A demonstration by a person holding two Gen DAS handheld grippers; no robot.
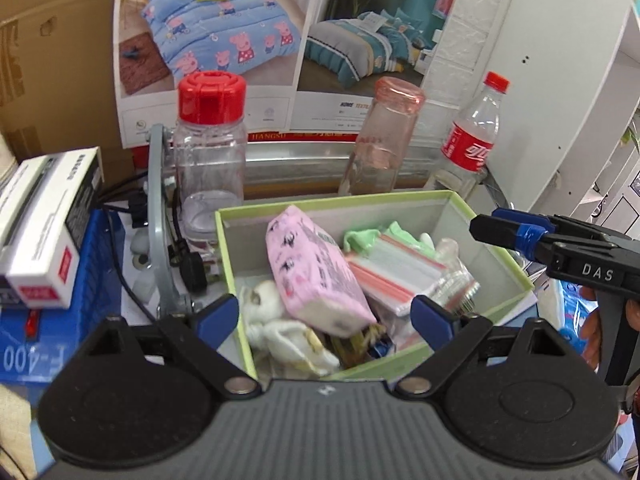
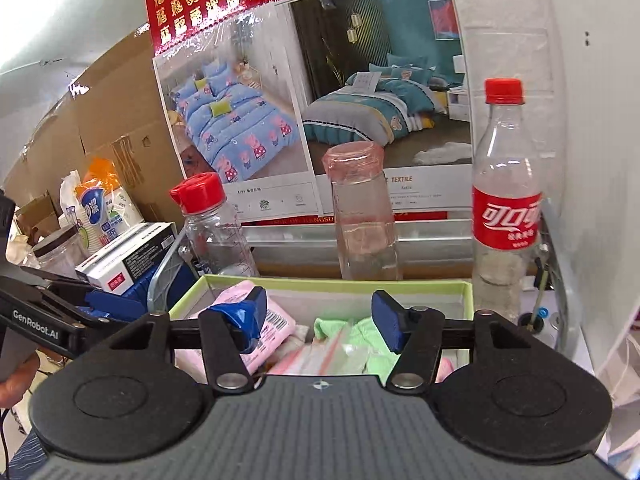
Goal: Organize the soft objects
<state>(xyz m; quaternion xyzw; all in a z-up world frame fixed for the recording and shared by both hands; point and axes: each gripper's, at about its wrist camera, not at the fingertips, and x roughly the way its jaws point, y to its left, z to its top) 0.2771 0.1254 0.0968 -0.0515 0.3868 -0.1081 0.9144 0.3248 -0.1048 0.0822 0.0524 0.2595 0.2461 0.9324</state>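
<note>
Soft objects fill the green-rimmed box (image 1: 496, 236) on the desk, where we see 1 pink tissue pack (image 1: 312, 268) propped on its edge, 1 green cloth (image 1: 368, 236), 1 stack of zip bags (image 1: 396, 276) and white fabric (image 1: 280, 328) that may be 1 piece or 2; the near corner is too jumbled to tell. Behind the box stand 3 clear bottles: 1 red-capped jar (image 1: 212, 144), 1 pink-capped bottle (image 1: 384, 140) and 1 cola bottle (image 1: 472, 136).

Our left gripper (image 1: 324, 316) hangs released over the near rim, jaws spread wide and grasping nothing. Our right gripper (image 2: 320, 320) is also released, its jaws partly apart above the cloth and bags, nothing pressed between the pads.

We judge the pack has been dropped in and the step is to settle the contents. To do it well, we would lay the tilted pack flat beside the bags, nudging with 1 pad instead of pinching, and keep both grippers clear of the box wall, which looks light enough to slide.
</note>
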